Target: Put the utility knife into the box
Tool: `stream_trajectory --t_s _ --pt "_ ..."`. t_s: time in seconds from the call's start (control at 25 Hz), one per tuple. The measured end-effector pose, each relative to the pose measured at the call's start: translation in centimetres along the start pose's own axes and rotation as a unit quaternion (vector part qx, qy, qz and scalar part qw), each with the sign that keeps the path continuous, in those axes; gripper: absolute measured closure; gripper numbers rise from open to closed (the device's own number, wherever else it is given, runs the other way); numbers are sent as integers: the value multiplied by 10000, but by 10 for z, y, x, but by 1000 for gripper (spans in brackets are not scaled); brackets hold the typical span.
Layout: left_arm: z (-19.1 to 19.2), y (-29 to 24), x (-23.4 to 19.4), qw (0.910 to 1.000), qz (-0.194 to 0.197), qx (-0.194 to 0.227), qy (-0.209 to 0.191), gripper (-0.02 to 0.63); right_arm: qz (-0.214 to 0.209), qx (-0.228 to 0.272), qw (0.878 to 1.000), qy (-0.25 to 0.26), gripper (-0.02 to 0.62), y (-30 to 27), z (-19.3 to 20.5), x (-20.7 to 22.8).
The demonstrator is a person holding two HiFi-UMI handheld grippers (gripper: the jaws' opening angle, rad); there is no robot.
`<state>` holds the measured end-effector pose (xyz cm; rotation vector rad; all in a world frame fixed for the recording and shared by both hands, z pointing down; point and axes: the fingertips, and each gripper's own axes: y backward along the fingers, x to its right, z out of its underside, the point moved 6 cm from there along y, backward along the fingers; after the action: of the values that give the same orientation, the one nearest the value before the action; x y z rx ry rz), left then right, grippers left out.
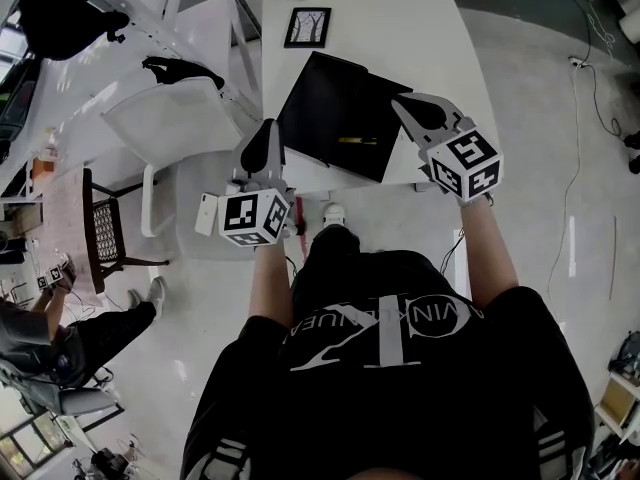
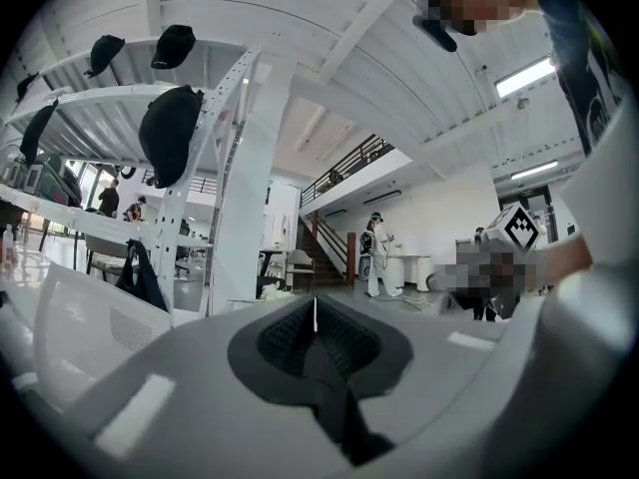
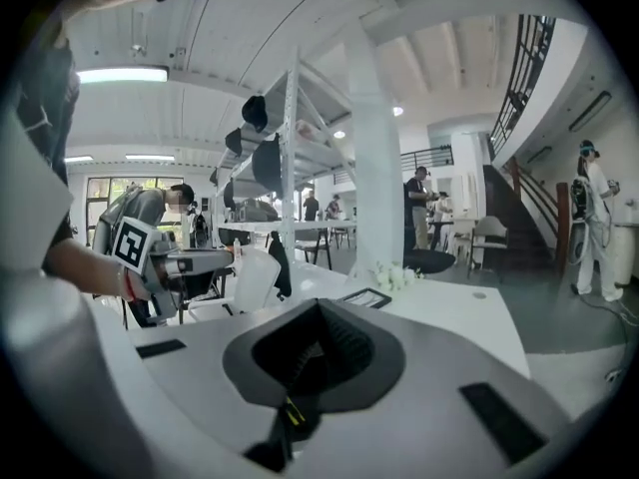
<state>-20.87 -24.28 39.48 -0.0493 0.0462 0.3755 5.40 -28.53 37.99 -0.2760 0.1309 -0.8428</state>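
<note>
Jaws pressed together and empty on left gripper (image 1: 266,133) and right gripper (image 1: 408,106), while the yellow utility knife (image 1: 357,140) lies inside the open black box (image 1: 320,98) at the white table's (image 1: 380,18) near edge.

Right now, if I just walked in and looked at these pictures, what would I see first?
First you'd spot the black-and-white patterned cubes on the left gripper and the right gripper. A person holds them out at the near edge of a white table, both shut with nothing in them. Between them lies a flat black box with a thin yellow thing in it, probably the utility knife.
</note>
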Motion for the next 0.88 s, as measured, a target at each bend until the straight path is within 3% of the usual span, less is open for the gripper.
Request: stream_trajectory --t_s 0.36,0.88 --pt "-7 3 3 9999 -70 98 -46 589 363 722 9965 -208 581 20 -13 10" --pt "-23 11 2 9992 -224 296 -156 589 579 1123 9920 -2 581 36 -30 14"
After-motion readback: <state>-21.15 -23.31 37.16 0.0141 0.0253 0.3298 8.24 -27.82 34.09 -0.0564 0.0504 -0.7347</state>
